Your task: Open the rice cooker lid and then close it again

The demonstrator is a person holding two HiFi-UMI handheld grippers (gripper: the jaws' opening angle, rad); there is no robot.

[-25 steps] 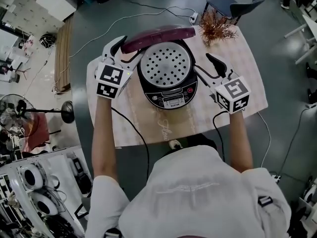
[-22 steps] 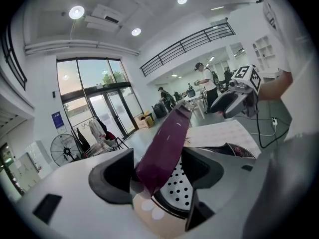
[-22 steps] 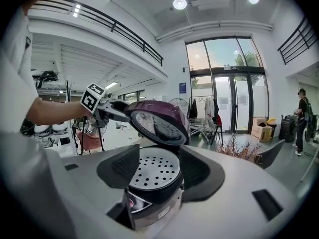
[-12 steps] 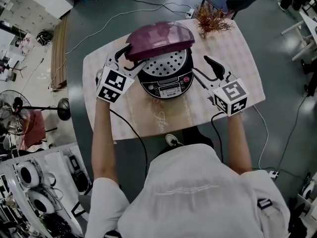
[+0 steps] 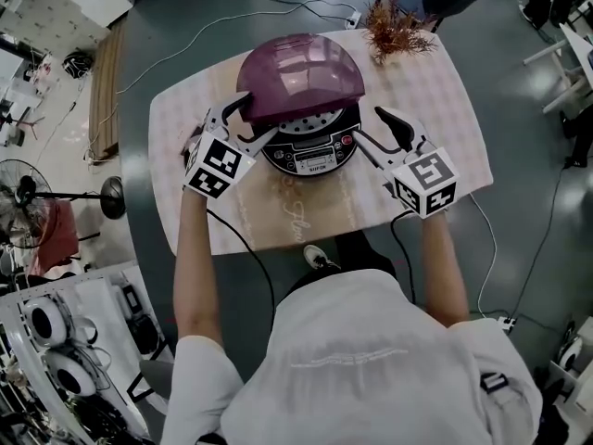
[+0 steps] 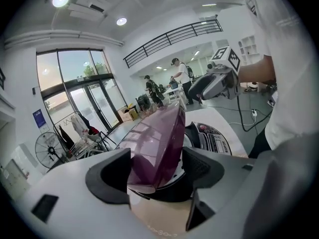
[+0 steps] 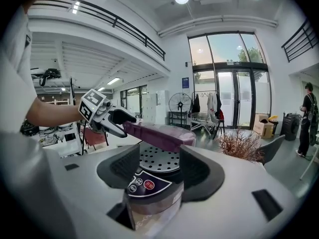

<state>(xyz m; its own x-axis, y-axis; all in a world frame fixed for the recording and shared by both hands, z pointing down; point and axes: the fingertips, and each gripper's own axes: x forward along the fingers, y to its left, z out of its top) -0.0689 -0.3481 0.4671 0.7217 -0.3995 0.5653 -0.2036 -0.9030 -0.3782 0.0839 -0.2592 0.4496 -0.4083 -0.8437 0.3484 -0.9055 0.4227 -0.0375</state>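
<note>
The rice cooker [image 5: 310, 158] stands mid-table with its purple lid [image 5: 298, 77] tilted about halfway down over the perforated inner plate [image 5: 313, 126]. My left gripper [image 5: 248, 119] is at the lid's front left edge. In the left gripper view the lid [image 6: 159, 143] fills the gap between both pads, so it is shut on it. My right gripper [image 5: 368, 125] is open close by the cooker's front right side. In the right gripper view the control panel [image 7: 144, 184] shows between its spread jaws; I cannot tell whether it touches. The left gripper [image 7: 122, 118] and lid [image 7: 159, 135] show there too.
The cooker sits on a pale patterned tablecloth [image 5: 435, 91]. A dried reddish plant [image 5: 398, 31] stands at the table's far right corner, with a dark chair [image 5: 431, 3] behind it. Cables trail over the floor. A standing fan [image 5: 56, 197] and equipment racks are on the left.
The lid has swung from fully upright down to about half closed, and the left gripper has come down and forward with it. The right gripper stays open beside the cooker, shifted only slightly.
</note>
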